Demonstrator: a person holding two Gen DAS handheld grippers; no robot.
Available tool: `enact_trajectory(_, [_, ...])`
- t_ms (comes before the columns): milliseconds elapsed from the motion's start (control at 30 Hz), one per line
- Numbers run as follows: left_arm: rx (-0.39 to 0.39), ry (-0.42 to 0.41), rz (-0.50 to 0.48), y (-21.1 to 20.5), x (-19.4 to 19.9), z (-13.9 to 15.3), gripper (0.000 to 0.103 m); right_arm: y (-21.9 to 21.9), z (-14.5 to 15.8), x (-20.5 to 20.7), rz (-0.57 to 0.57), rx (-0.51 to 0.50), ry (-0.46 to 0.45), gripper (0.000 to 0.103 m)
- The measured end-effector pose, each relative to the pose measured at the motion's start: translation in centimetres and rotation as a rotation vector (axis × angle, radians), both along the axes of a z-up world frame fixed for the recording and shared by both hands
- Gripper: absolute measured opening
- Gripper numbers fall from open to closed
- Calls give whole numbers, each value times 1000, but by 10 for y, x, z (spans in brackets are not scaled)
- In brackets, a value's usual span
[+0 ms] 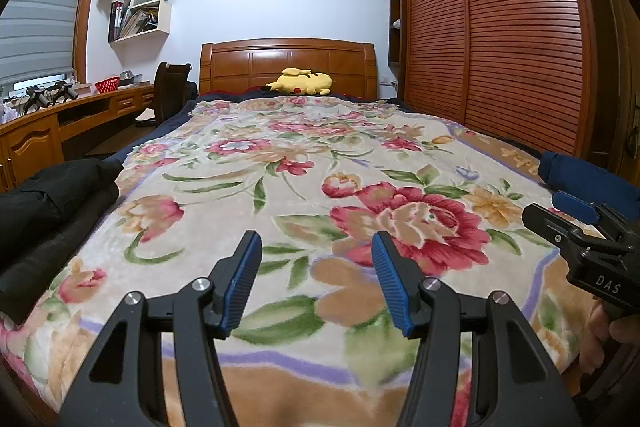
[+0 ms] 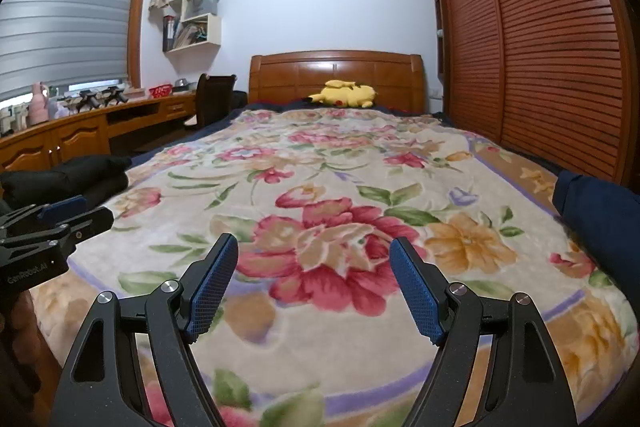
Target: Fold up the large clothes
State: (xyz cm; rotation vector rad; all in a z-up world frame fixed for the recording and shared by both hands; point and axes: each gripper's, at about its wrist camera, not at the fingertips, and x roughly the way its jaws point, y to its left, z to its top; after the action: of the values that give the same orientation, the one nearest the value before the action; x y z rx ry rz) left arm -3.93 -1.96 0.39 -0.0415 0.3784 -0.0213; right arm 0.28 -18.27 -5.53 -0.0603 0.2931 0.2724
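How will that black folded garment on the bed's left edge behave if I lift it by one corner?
The black garment looks soft and bulky, so it would probably sag and unfold instead of lifting as one stack. Its thick layers suggest some weight, likely dragging on the fuzzy blanket. It lies at the bed's edge, so a push outward might slide it off.

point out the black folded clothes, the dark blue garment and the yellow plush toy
black folded clothes (image 1: 56, 187), left wrist view, top of the pile at the bed's left edge
dark blue garment (image 2: 596, 203), right wrist view, its upper fold at the bed's right edge
yellow plush toy (image 1: 302, 83), left wrist view, middle of its body
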Motion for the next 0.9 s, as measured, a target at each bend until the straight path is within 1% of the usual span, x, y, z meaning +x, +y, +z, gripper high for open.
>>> enact_trajectory(900, [4, -1, -3, -5, -3, 1, 57, 0, -1, 0, -2, 1, 0, 80])
